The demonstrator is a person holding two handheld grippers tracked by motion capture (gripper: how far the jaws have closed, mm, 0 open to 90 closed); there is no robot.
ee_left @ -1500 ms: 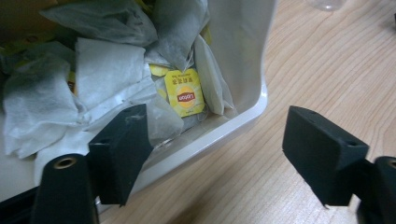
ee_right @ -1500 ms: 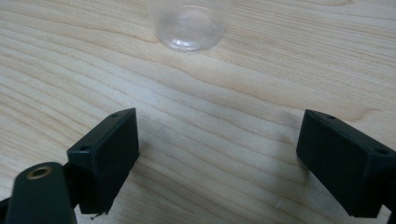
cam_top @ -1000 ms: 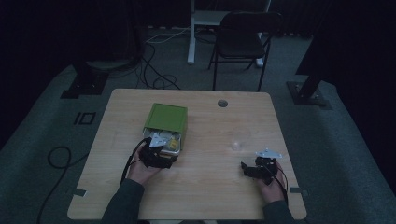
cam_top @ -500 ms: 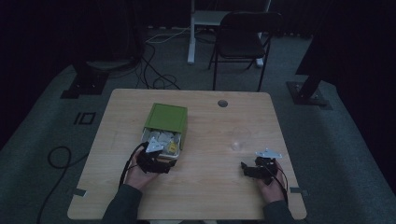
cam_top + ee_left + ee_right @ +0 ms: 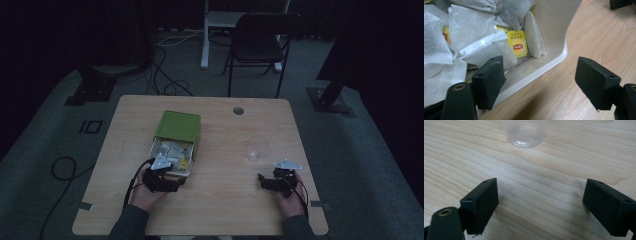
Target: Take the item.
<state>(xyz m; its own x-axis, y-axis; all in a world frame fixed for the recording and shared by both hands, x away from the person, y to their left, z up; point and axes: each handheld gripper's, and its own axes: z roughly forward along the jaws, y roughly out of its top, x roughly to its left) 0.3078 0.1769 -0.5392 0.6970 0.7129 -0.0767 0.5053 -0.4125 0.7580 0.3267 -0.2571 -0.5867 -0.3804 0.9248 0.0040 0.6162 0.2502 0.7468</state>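
A green box (image 5: 180,126) stands left of the table's middle, its white drawer (image 5: 154,148) pulled out toward me. Several tea bags (image 5: 172,150) lie in the drawer, one with a yellow tag (image 5: 518,46). My left gripper (image 5: 167,171) is at the drawer's front. Its jaws have just been closing a little but stand wide. In the left gripper view (image 5: 537,65) one jaw is over the tea bags and the other over the table, with the drawer's rim (image 5: 549,65) between them and untouched. My right gripper (image 5: 263,179) rests open on the table, nothing between its jaws (image 5: 541,182). A clear cup (image 5: 525,132) stands just ahead of it.
The clear cup (image 5: 254,155) stands between the box and the right gripper. A round cable hole (image 5: 238,110) is near the table's far edge. A black chair (image 5: 260,45) stands beyond the table, and cables (image 5: 165,80) lie on the floor.
My left gripper has drawn back toward the near edge of the table, uncovering more of the tea bags in the drawer. The right gripper has kept still.
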